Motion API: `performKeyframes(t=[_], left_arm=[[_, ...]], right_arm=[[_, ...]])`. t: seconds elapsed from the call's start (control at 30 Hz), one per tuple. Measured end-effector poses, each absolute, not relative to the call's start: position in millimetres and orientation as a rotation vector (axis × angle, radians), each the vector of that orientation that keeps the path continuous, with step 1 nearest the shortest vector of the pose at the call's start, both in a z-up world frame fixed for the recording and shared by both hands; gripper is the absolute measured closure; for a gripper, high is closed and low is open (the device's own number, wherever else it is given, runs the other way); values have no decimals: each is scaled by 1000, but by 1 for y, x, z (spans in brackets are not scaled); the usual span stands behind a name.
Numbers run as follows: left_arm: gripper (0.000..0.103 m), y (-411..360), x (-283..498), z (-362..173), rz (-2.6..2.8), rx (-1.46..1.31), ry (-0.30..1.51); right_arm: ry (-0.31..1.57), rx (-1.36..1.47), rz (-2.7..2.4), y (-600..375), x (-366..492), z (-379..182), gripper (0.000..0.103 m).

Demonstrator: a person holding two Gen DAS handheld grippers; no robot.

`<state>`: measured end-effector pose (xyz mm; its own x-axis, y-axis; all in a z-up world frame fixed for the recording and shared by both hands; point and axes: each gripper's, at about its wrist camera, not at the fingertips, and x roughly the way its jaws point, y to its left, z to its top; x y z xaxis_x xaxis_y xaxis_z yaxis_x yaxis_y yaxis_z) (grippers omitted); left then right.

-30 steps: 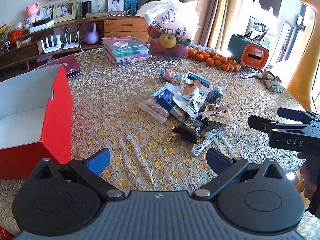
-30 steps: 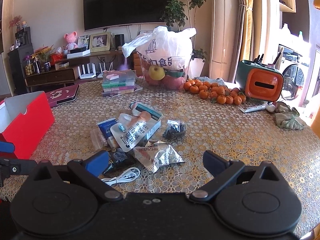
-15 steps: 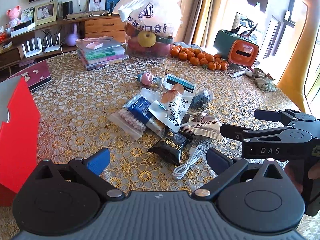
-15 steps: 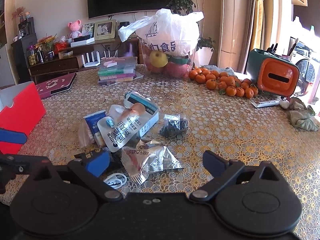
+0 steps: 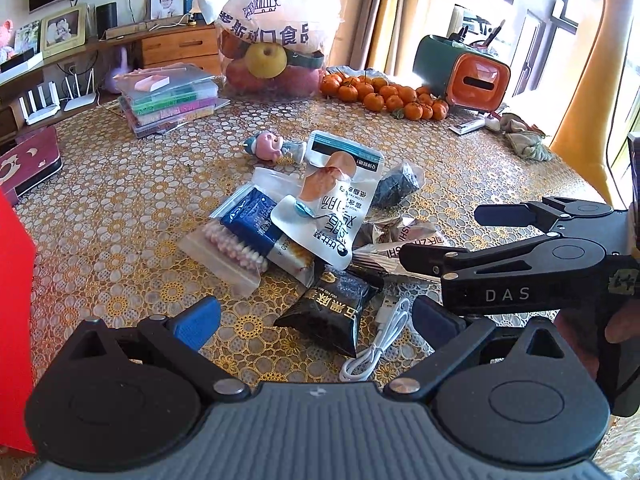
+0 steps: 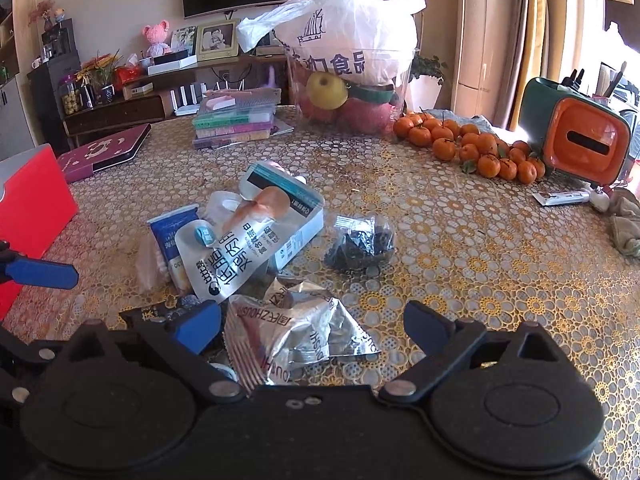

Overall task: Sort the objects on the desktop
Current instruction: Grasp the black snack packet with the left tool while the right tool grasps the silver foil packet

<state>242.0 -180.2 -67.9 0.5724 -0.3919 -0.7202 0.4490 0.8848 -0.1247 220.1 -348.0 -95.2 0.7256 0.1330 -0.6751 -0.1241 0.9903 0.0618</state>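
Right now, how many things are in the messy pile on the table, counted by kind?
Food packs: 6 (blue pack, white pouch, teal pack, dark bag, silver pack, black pack)
Swab bag: 1
Cable: 1
Toy: 1
Total: 9 that I can see

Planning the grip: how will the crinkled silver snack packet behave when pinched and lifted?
The silver packet looks crumpled and puffy, so it will probably give and crackle rather than stay stiff. Its shiny foil may slip between the pads. It seems light for its size.
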Motion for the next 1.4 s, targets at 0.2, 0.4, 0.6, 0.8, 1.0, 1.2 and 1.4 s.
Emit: performKeyframes(t=[0.2, 0.4, 0.6, 0.8, 1.0, 1.2, 1.4], left_arm=[[1, -185, 251, -79, -485, 80, 831], [7, -189, 255, -88, -496, 93, 833], [13, -193, 256, -94, -520, 112, 813], [24, -199, 256, -97, -555, 130, 798], [37, -204, 255, -97, -577, 148, 781], [57, -206, 254, -99, -583, 156, 794], [67, -205, 252, -98, -586, 152, 800]], right_arm=[[763, 27, 149, -350, 229, -105, 10], [774, 38, 171, -349, 233, -110, 12], [781, 70, 188, -354, 237, -114, 15], [782, 73, 196, -353, 237, -115, 18], [778, 68, 201, -353, 236, -113, 24], [773, 56, 196, -351, 233, -109, 37], [761, 43, 184, -350, 230, -105, 52]])
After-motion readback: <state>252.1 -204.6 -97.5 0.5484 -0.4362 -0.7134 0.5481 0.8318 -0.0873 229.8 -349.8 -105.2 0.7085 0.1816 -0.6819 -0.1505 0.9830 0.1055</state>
